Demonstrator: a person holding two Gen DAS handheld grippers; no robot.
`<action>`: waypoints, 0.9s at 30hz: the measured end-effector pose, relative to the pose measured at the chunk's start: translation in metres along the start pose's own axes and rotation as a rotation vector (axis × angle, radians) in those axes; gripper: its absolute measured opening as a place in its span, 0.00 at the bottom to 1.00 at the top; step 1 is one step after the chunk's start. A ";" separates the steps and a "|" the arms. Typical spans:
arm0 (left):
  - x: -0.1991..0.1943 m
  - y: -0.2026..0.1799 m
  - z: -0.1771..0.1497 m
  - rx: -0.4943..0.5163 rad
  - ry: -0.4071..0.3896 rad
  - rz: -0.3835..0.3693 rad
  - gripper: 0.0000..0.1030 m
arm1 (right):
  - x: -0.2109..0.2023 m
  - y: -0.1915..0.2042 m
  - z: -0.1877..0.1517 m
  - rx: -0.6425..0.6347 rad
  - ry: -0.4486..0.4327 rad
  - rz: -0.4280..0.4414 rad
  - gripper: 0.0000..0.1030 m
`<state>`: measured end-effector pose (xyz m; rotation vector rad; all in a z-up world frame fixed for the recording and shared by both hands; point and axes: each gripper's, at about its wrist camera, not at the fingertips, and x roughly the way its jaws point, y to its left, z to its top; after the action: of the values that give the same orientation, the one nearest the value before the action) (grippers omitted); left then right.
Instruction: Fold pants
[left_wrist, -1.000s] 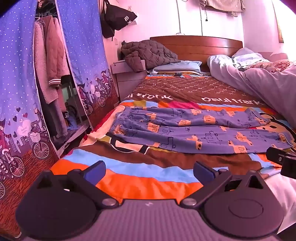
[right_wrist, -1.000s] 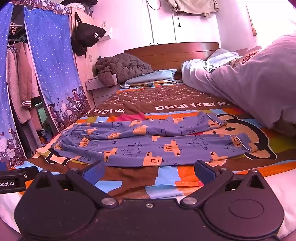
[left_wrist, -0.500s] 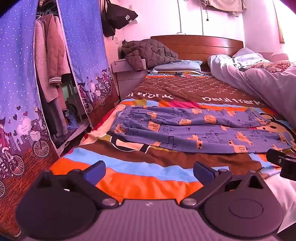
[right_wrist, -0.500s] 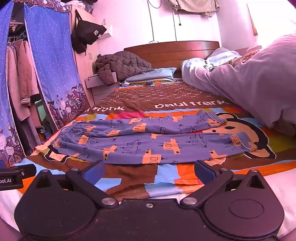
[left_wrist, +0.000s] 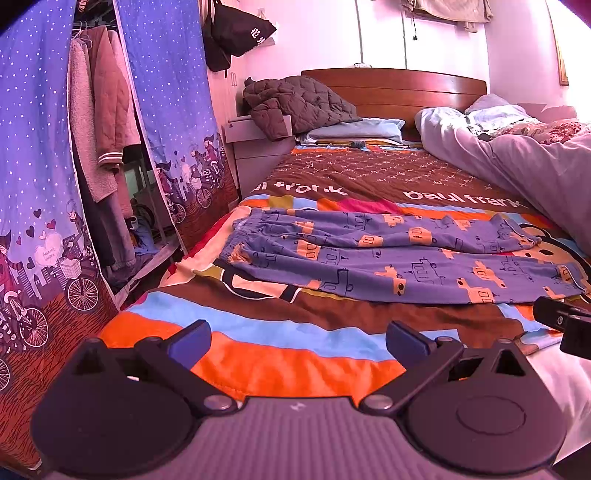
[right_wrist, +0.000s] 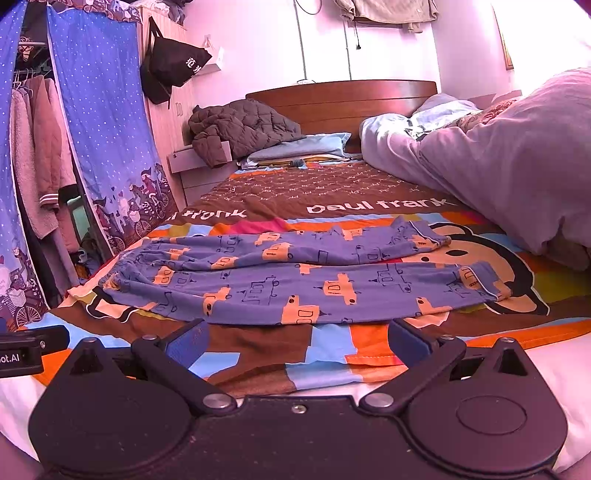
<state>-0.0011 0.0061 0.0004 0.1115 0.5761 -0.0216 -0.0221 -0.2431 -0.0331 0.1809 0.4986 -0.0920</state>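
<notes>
A striped bedspread (right_wrist: 258, 354) printed "paul frank" covers the bed and serves as the landmark. A rumpled pale duvet (right_wrist: 509, 177) is heaped along its right side. The blue pants (right_wrist: 295, 277) with orange cars lie flat across the bedspread's near half, waistband toward the left edge, both legs running right. The left gripper (left_wrist: 297, 338) hovers over the bedspread's near-left edge, fingers spread wide, empty. The right gripper (right_wrist: 297, 338) sits just short of the pants' near hem, likewise spread and empty.
</notes>
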 end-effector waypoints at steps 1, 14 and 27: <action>0.000 0.000 0.000 -0.001 0.000 0.001 1.00 | 0.000 0.000 0.000 -0.001 0.000 -0.001 0.99; 0.000 0.001 -0.001 0.000 0.001 -0.001 1.00 | 0.001 0.000 0.000 -0.002 0.003 -0.001 0.99; 0.003 0.002 -0.004 -0.002 0.010 0.003 1.00 | 0.001 0.001 0.001 -0.002 0.006 -0.003 0.99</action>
<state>-0.0008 0.0087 -0.0049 0.1106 0.5856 -0.0173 -0.0206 -0.2421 -0.0322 0.1782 0.5047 -0.0935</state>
